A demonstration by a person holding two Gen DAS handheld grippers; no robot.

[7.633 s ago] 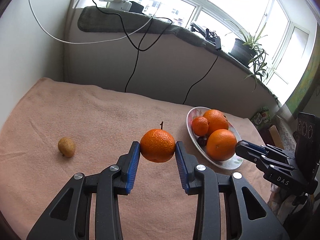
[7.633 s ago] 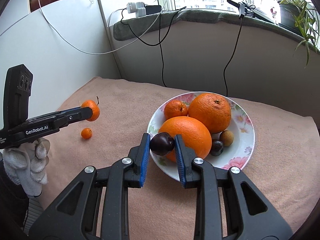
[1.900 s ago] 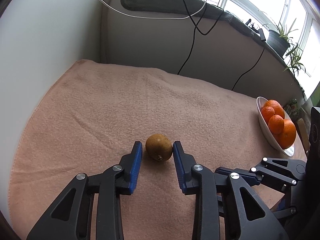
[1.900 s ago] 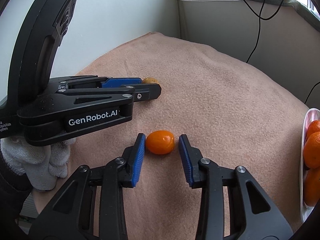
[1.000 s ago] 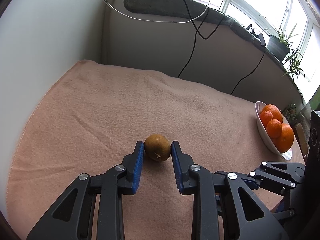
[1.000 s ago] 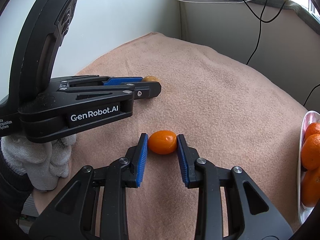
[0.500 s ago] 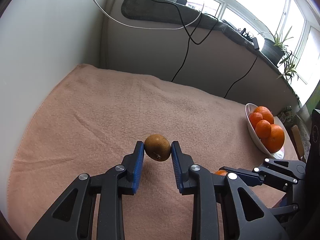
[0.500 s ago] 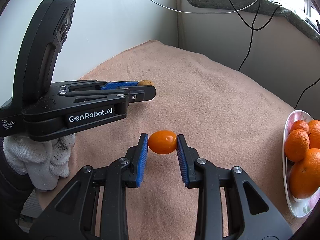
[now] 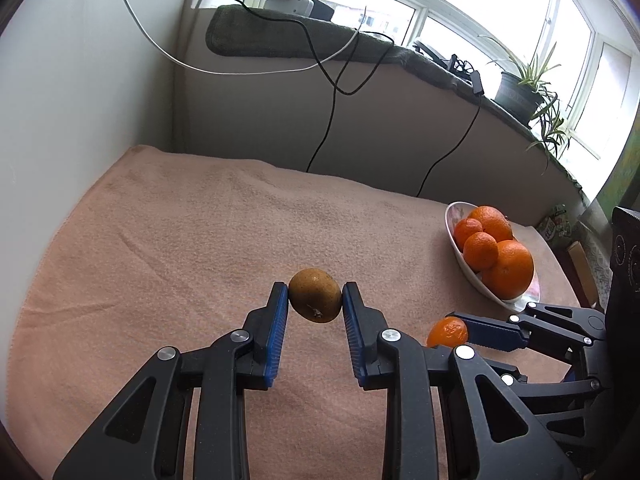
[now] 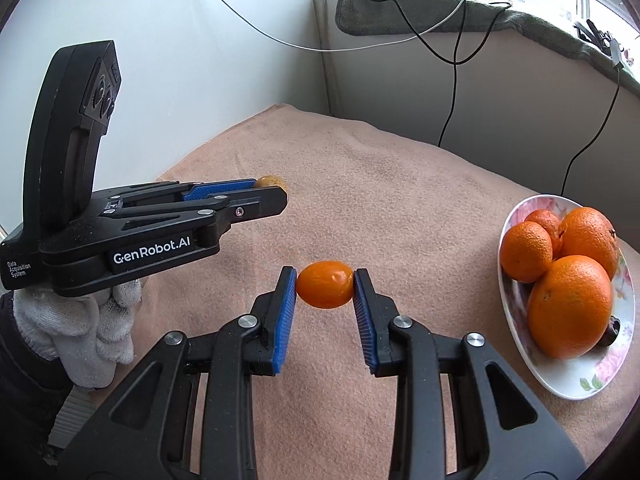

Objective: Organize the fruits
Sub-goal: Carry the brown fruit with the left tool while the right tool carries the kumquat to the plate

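Now both fruits hang clear of the peach terry cloth (image 9: 192, 240) they lay on two seconds earlier. The left gripper (image 9: 315, 300) stays clenched on the small brown russet fruit (image 9: 315, 295), its blue ribbed pads (image 9: 277, 338) pressing either side. The right gripper (image 10: 325, 285) grips the glossy oval orange kumquat (image 10: 325, 284) likewise. The white floral china plate (image 10: 568, 380), heaped with oranges (image 10: 570, 306) at the right, shows far more fully than before. A white knit glove (image 10: 80, 328) holds the left tool.
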